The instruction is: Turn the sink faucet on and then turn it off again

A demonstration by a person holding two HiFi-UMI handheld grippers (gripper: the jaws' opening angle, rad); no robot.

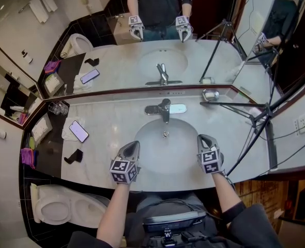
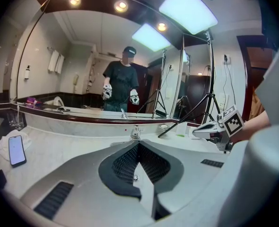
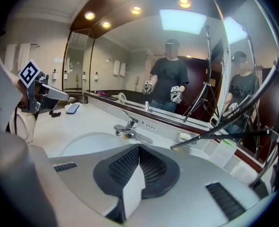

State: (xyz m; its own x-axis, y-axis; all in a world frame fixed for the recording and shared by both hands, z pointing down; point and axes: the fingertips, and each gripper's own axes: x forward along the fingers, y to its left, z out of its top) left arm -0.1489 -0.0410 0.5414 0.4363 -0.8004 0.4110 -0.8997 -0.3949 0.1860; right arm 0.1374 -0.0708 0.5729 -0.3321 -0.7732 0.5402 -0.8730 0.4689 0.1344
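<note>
The chrome faucet (image 1: 164, 109) stands behind the white oval basin (image 1: 157, 148), its lever pointing toward the mirror; no water shows. My left gripper (image 1: 134, 144) hovers over the basin's near left rim, shut and holding nothing. My right gripper (image 1: 201, 137) hovers over the near right rim, also shut and holding nothing. Both sit well short of the faucet. The left gripper view shows its closed jaws (image 2: 138, 143) aimed at the faucet (image 2: 136, 133), with the right gripper (image 2: 215, 129) off to the side. From the right gripper view, its closed jaws (image 3: 139, 148) point past the faucet (image 3: 127, 126).
A phone (image 1: 78, 130) lies on a white cloth left of the basin, with a black clip (image 1: 73, 156) nearer me and glasses (image 1: 58, 108) by the wall. A soap dish (image 1: 211, 94) and tripod legs (image 1: 250, 120) occupy the right. A toilet (image 1: 64, 205) sits lower left.
</note>
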